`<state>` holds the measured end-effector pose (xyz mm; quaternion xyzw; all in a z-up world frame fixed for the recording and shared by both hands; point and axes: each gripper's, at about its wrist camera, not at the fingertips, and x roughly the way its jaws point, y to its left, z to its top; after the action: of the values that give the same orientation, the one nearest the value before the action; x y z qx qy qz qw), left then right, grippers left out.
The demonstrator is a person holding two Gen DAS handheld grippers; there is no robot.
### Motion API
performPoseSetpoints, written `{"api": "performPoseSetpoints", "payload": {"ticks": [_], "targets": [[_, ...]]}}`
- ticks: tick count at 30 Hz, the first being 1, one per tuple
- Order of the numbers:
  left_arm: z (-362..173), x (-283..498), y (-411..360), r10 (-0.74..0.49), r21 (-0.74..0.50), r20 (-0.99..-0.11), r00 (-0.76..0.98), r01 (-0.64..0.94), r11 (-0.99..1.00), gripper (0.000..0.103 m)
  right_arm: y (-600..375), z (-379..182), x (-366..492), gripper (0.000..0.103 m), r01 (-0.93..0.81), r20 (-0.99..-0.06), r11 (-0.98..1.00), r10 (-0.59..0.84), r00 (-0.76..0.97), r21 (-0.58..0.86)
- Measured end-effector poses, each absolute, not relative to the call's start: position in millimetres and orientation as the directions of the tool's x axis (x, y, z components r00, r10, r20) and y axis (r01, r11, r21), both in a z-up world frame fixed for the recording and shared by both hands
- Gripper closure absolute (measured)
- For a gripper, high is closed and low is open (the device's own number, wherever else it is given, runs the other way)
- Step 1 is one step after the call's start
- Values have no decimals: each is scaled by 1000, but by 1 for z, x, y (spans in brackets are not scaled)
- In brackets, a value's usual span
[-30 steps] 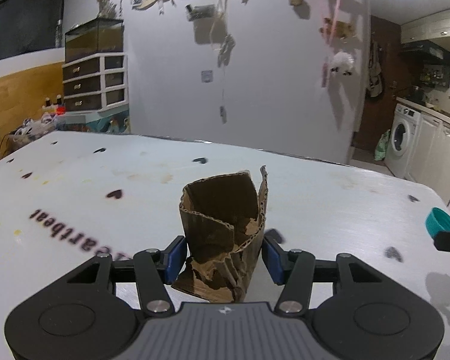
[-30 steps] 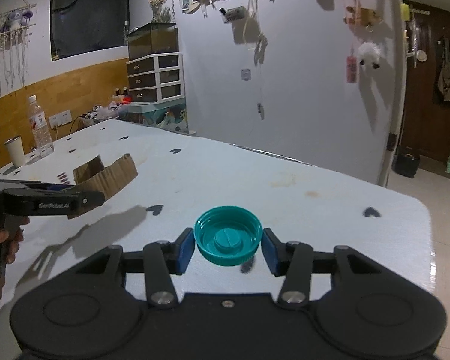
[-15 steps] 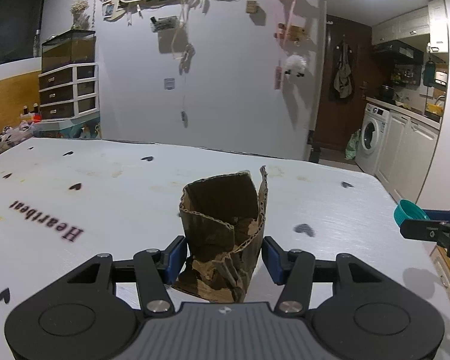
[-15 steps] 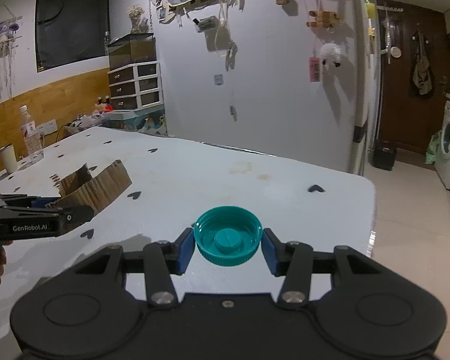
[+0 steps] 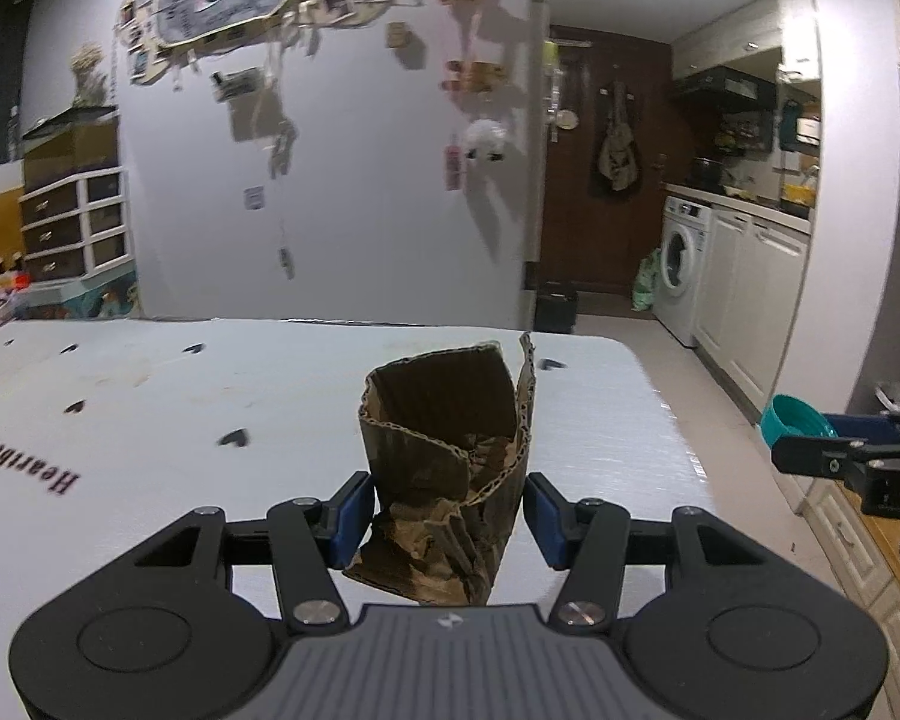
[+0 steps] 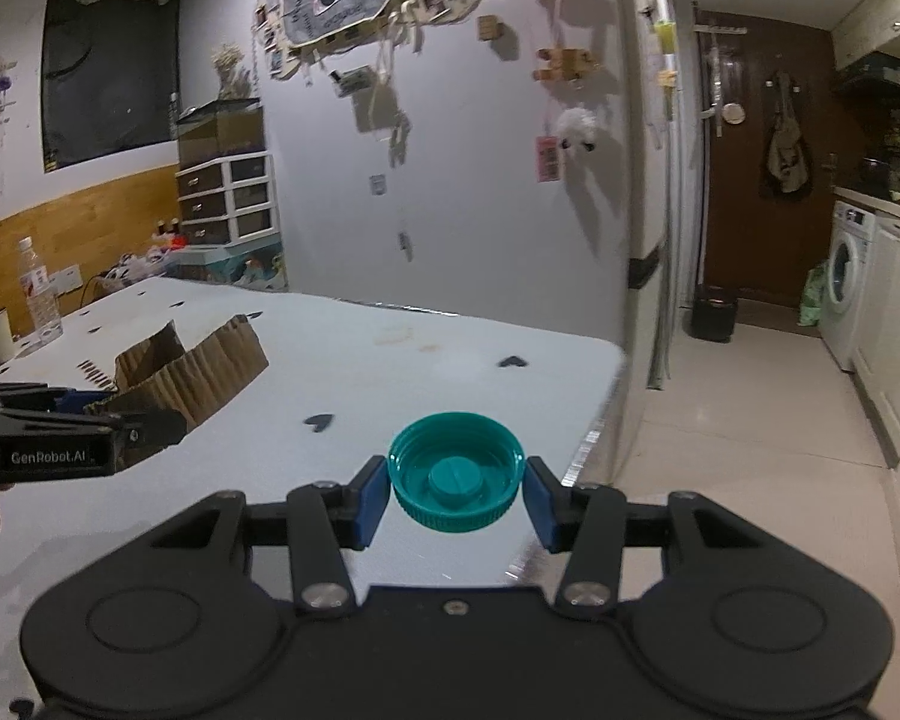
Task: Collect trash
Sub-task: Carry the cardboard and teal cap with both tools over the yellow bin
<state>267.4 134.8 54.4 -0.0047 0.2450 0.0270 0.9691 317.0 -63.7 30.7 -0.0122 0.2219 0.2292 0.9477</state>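
I had the L gripper point(image 5: 447, 513) clamped on crumpled cardboard point(image 5: 450, 468), held above the table point(image 5: 180, 420) near its far edge. R gripper point(image 6: 455, 495) pinched a teal cap point(image 6: 455, 471) at the table's corner, w/ open floor point(image 6: 750, 420) beyond.

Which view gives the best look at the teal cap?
The right wrist view: the teal cap sits centred between the right gripper pads, open side up, its inner plug and ribbed rim clear. The left wrist view shows only a small edge-on sliver of it at the far right.
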Motion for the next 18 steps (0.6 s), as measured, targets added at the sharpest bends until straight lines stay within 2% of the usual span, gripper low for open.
{"api": "performPoseSetpoints", "payload": {"ticks": [18], "targets": [[54, 240, 13, -98, -27, -460, 882, 97, 995, 48, -181, 23, 267, 54, -325, -406, 941, 333, 851, 91]]}}
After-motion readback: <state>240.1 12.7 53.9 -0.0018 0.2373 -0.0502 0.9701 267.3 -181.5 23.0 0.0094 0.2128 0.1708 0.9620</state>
